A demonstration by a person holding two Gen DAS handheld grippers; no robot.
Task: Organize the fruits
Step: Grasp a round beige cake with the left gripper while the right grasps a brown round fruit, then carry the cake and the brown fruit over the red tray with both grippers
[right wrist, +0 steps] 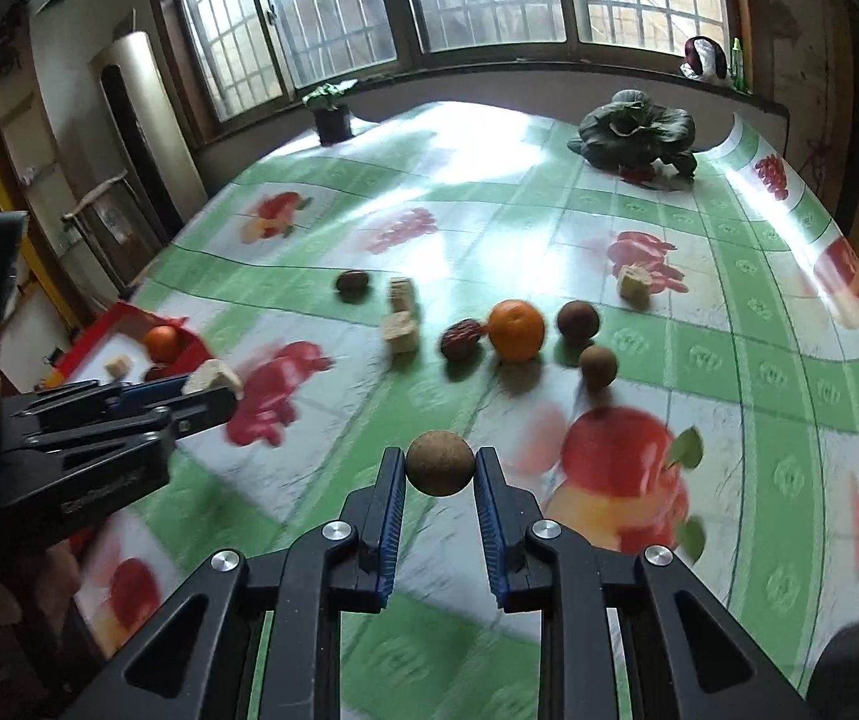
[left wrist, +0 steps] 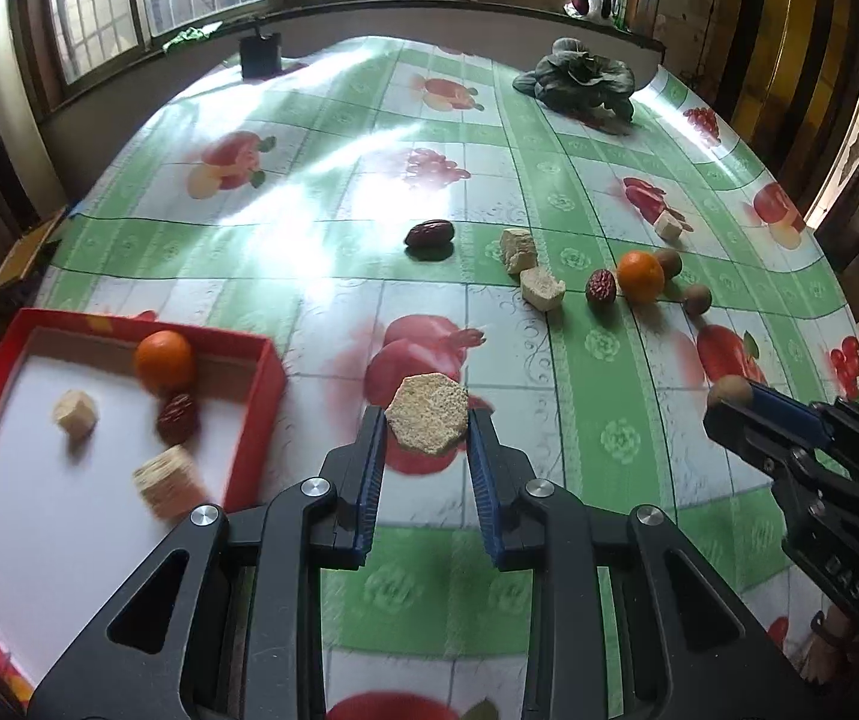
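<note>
My left gripper [left wrist: 426, 426] is shut on a pale crumbly biscuit piece [left wrist: 427, 412], held above the tablecloth to the right of a red tray [left wrist: 261, 372]. The tray holds an orange [left wrist: 164, 360], a red date [left wrist: 177, 418] and two pale cubes [left wrist: 75, 414]. My right gripper [right wrist: 440, 462] is shut on a small brown round fruit [right wrist: 440, 463] above the cloth. On the table lie an orange [right wrist: 516, 329], two brown round fruits [right wrist: 577, 319], dates [right wrist: 461, 338] and pale cubes [right wrist: 400, 330].
A dark leafy vegetable [right wrist: 633, 129] lies at the far right of the table. A small black plant pot [right wrist: 333, 120] stands at the far edge by the windows. The right gripper shows in the left wrist view [left wrist: 729, 399], and the left gripper in the right wrist view [right wrist: 213, 390].
</note>
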